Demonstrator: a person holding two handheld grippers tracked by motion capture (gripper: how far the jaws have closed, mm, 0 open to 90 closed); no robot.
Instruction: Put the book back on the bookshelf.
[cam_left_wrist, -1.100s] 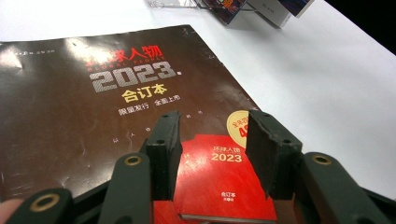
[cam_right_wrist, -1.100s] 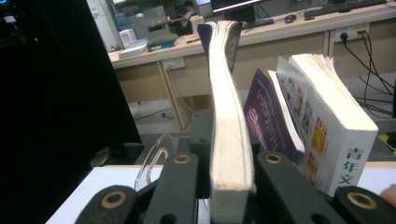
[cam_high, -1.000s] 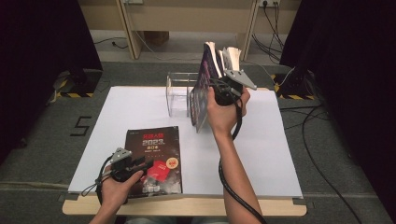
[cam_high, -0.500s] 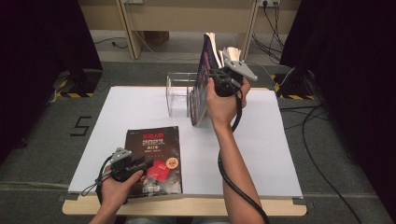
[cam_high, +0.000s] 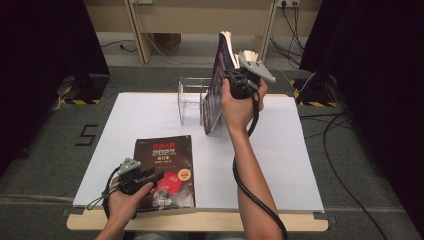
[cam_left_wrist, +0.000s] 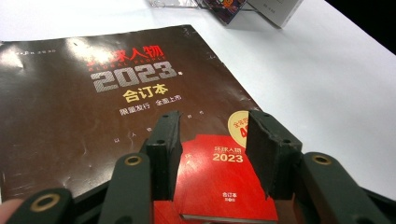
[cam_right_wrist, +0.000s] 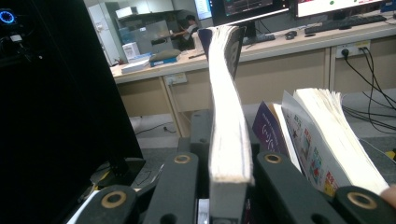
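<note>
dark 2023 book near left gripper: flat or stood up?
Flat. The dark 2023 book lies cover-up on the table; the left gripper hovers open above its cover.

The dark magazine lying on the table has a glossy paper cover that catches the light. The lifted book shows matt, slightly rough page edges. The stand is clear, smooth plastic. The tabletop is white and matt. The gripper jaws look like matt black plastic.
</note>
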